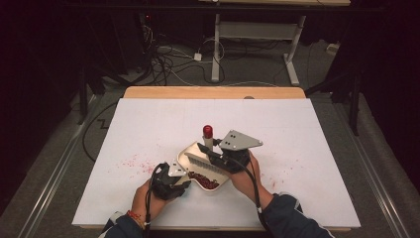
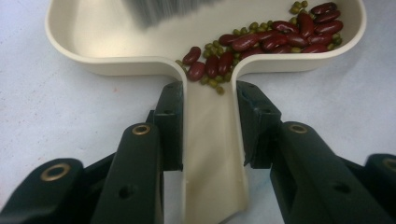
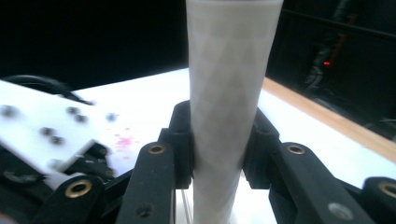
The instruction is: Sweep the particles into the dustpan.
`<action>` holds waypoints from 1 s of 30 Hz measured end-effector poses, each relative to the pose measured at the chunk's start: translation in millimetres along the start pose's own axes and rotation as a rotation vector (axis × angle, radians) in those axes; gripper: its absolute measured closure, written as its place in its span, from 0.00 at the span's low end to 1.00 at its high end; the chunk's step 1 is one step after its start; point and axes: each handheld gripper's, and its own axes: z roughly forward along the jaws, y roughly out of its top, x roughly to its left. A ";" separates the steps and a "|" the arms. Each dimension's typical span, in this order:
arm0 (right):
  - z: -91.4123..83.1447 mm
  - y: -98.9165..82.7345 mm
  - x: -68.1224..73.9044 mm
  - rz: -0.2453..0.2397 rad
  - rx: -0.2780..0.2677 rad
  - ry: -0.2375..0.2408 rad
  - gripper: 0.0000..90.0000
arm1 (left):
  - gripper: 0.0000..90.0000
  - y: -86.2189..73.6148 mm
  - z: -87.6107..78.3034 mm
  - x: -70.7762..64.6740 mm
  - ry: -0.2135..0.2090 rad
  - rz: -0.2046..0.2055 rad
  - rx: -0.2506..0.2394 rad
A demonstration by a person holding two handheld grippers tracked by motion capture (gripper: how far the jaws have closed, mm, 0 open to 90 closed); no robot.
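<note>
Cream plastic sits between the jaws of my left gripper: they are clamped on the flat handle of the dustpan, one pad on each long edge of it. Just past the pads the handle widens into the pan's raised wall. Dark red kidney beans and small green mung beans lie against the wall ahead and out to the far right corner, with a few at the mouth of the handle. The pan's left half ahead of me is bare, with blurred grey bristles hanging over its far part.

From the high view my right gripper is closed on the white handle of the brush, whose bristle row rests across the pan just beyond the left gripper. The right gripper view shows the handle standing upright between the pads, pinched on both sides. Its red cap points away from me.

Both grippers sit close together, nearly touching across the pan. White table spreads wide beyond and to either side of them. Its near edge is close behind my hands, the wooden far edge well off. Red specks dot the surface left of the left gripper.
</note>
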 end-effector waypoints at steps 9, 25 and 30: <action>-5.0 5.0 8.4 -0.019 -0.006 0.008 0.78 | 0.70 -2.3 -1.8 7.4 0.008 -0.023 -0.008; -76.2 16.5 -51.8 0.006 -0.060 -0.097 0.77 | 0.70 -10.1 -8.3 31.5 0.047 -0.059 -0.019; -103.2 7.9 -66.6 0.016 -0.056 -0.126 0.77 | 0.70 -13.1 -9.7 36.2 0.057 -0.068 -0.018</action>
